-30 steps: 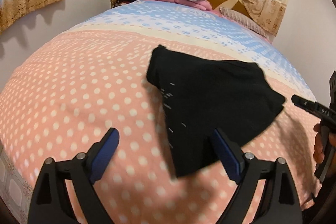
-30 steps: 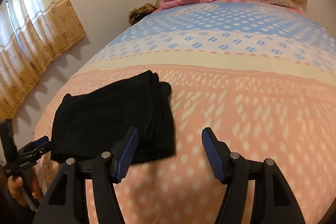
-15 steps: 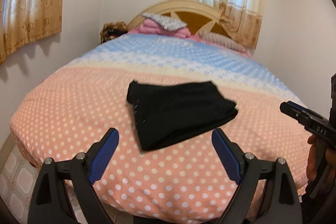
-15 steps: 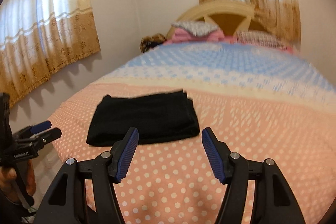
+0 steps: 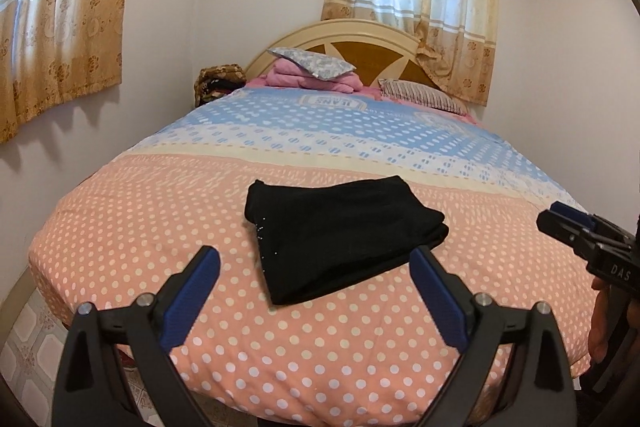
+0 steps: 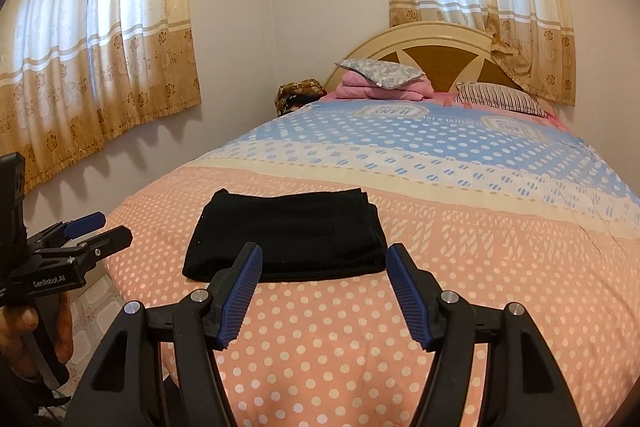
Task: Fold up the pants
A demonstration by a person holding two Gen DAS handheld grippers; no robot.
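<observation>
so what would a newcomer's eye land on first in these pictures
The black pants, folded into a compact rectangle, stand out against the pink dotted bedspread near the foot of the bed. Both hand-held grippers hang clear of them with nothing between the fingers: the left hand-held gripper, whose jaws are opening, and the right hand-held gripper.

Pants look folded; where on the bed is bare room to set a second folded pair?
Bare bedspread lies left of the black pants, toward the wall-side edge. Right of them, in the right wrist view, a wide bare stretch. The blue band beyond is bare too. Crowded only at the headboard: the pink pile and striped pillow.
</observation>
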